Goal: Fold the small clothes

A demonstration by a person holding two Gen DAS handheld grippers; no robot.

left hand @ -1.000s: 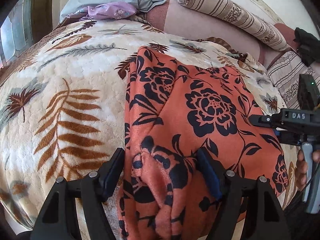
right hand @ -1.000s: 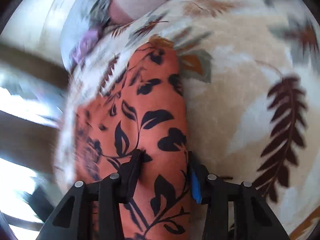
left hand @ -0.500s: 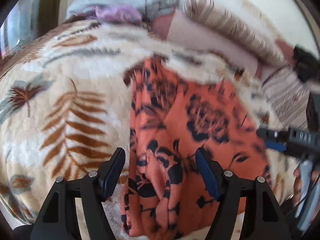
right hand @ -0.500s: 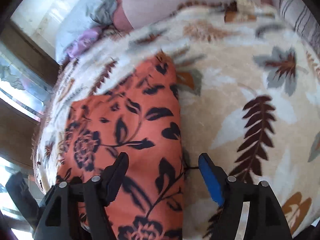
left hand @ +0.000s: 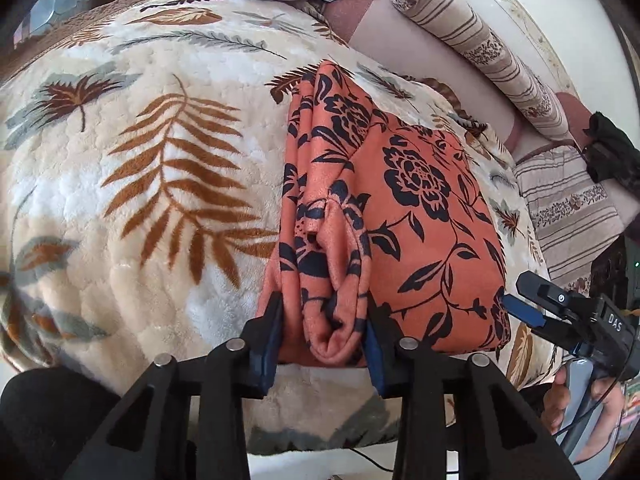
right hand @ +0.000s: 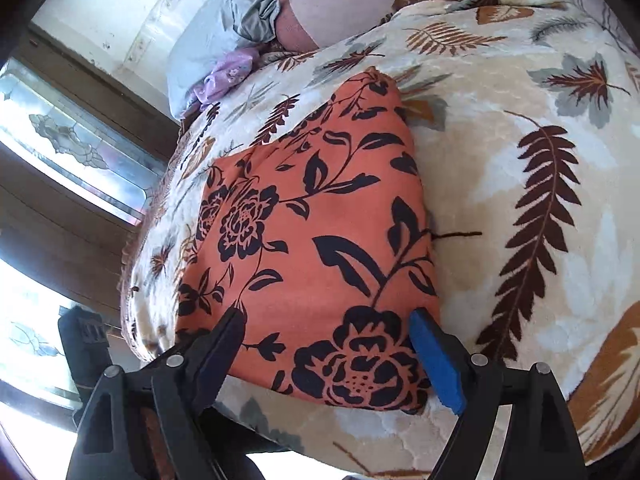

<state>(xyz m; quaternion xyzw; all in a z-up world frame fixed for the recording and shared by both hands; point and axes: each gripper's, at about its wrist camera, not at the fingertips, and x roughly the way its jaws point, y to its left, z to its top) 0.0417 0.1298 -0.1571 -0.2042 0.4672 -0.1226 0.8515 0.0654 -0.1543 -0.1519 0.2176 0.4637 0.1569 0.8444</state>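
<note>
We saw an orange flowered garment (left hand: 416,208), already folded into a rough rectangle, lying on a leaf-patterned blanket (left hand: 132,184) near the bed's front edge. Our left claw (left hand: 322,328) pinched the bunched layers at the garment's near left end. Our right claw (right hand: 332,344) stood spread over the near right corner, gripping nothing. To fold well, we judged the right claw should catch every layer first, then both should lift level together.
</note>
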